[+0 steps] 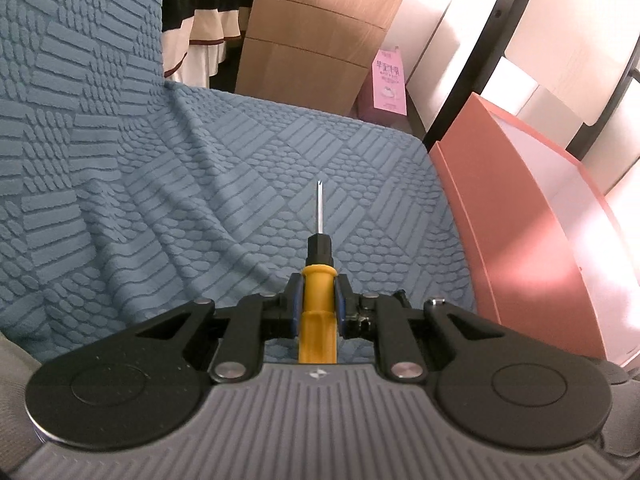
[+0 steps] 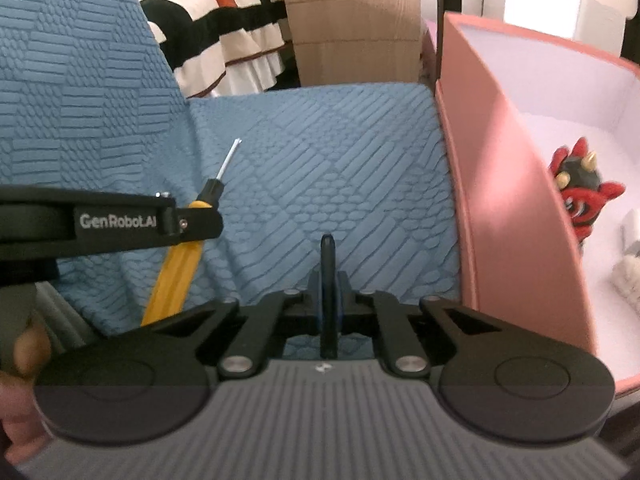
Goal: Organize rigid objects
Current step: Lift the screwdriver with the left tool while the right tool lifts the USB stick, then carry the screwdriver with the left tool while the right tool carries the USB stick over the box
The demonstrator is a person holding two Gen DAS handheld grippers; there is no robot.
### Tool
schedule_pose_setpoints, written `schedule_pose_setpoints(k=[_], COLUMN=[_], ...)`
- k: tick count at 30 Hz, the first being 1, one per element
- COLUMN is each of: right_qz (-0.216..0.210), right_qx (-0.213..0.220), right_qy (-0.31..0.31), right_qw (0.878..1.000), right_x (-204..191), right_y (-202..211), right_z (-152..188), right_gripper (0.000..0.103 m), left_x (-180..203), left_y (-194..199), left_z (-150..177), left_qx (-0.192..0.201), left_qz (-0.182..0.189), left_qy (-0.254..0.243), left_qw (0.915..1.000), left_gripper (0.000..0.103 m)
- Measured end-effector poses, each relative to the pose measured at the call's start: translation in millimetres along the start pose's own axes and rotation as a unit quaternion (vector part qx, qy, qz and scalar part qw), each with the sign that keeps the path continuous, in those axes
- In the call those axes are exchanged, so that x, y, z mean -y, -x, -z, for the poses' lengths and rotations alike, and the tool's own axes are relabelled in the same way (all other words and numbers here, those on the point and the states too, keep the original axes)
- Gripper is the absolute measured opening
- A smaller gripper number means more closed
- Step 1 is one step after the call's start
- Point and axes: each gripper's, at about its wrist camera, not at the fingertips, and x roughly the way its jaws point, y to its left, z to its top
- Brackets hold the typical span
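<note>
My left gripper (image 1: 318,300) is shut on a yellow-handled screwdriver (image 1: 319,304), its black collar and thin metal shaft pointing forward above the blue textured sofa cover (image 1: 200,184). In the right wrist view the left gripper (image 2: 192,222) and the screwdriver (image 2: 180,272) show at the left. My right gripper (image 2: 328,300) is shut on a thin dark flat object (image 2: 327,280) that stands edge-on between the jaws; I cannot tell what it is. A pink open box (image 2: 500,184) stands to the right of both grippers.
Inside the pink box lie a red and black horned toy (image 2: 580,188) and something white and fluffy (image 2: 628,276). The box also shows in the left wrist view (image 1: 520,220). A wooden drawer cabinet (image 1: 320,36) and striped bedding (image 2: 216,32) stand behind the sofa.
</note>
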Motion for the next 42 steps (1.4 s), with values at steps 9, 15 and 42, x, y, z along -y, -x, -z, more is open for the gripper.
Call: schedule_pose_setpoints(k=[9,15,42], right_qz=[-0.009,-0.004,-0.02], right_qx=[-0.015,-0.034,0.057], right_qy=[0.003,0.0,-0.002], right_qw=[1.0,0.999,0.998], right_x=[0.0,0.5,23.3], right_y=[-6.6,-20.5,94.1], right_z=[0.0,-0.4,-39.0], right_gripper=[0.013,0.014,0.013], left_x=[0.2,1.5,36.4], left_y=[-6.4,-4.9,78.8], left_z=[2.5,2.0,-27.2], left_qx=[-0.016,-0.015,0.04], left_qz=[0.001,-0.001,0.05], left_qy=[0.003,-0.001,0.008], left_qw=[0.9999,0.9999,0.9979], left_gripper=[0.02,0.02,0.019])
